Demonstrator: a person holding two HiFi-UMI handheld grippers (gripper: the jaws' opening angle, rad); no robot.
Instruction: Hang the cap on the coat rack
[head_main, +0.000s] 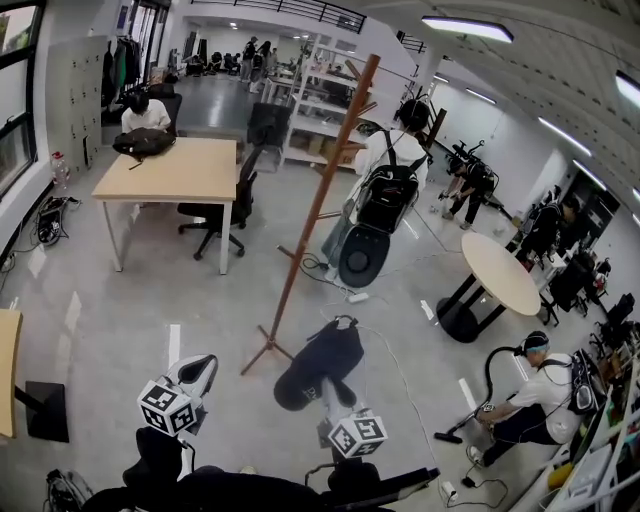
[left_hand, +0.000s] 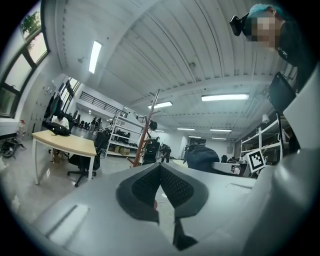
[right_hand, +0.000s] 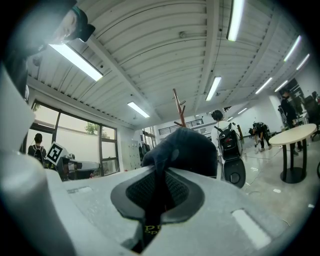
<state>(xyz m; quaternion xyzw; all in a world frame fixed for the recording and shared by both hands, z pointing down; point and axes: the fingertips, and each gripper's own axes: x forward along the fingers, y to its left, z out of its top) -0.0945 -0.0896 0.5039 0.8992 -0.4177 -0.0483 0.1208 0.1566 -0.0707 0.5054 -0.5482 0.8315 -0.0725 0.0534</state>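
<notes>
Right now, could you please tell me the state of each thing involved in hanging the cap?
Right gripper: shut on the cap.
Left gripper: shut, empty.
Cap: held off the floor, not yet hung.
Coat rack: standing, no cap on it.

In the head view the cap (head_main: 318, 362) covers the tips of the right tongs (head_main: 327, 388), so the grip itself is hidden there. At 9 o'clock a desk (head_main: 8, 365) is cut off by the frame's edge.

In the right gripper view the cap hides all of the coat rack (right_hand: 178, 106) except its top pegs. The yellow print on the fabric pinched low between the pads is too small to read.

In the left gripper view the body of the left tongs (left_hand: 160, 172) hides the rack's foot and the cap's lower part.
</notes>
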